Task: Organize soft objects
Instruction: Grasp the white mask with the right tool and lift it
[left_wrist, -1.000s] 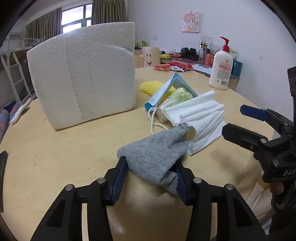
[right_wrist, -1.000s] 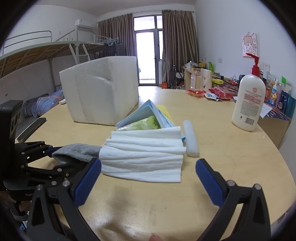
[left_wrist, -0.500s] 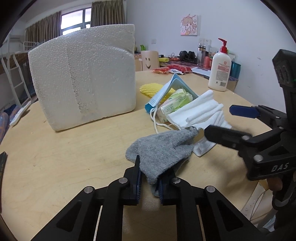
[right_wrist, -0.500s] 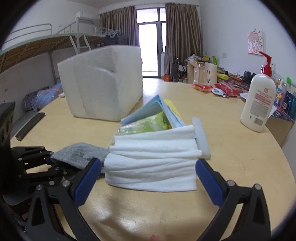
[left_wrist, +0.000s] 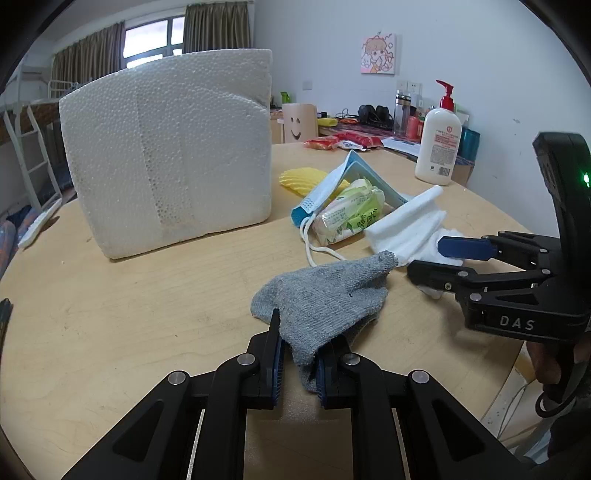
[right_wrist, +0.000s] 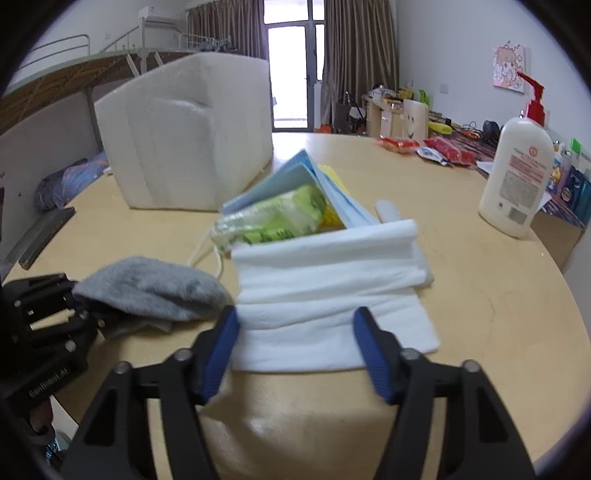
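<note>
My left gripper is shut on a grey knit glove that lies on the round wooden table. The glove also shows at the left of the right wrist view. My right gripper is partly closed, its blue pads on either side of a folded white towel; whether they touch it I cannot tell. In the left wrist view the right gripper sits at the towel. Behind lie a green wipes pack, a blue face mask and a yellow sponge.
A big white foam block stands at the back left. A white lotion pump bottle stands at the right. Red snack packets lie at the far edge. The table's near edge is close under both grippers.
My left gripper closed on the grey glove. My right gripper moved forward to the white towel and narrowed its jaws around it.
</note>
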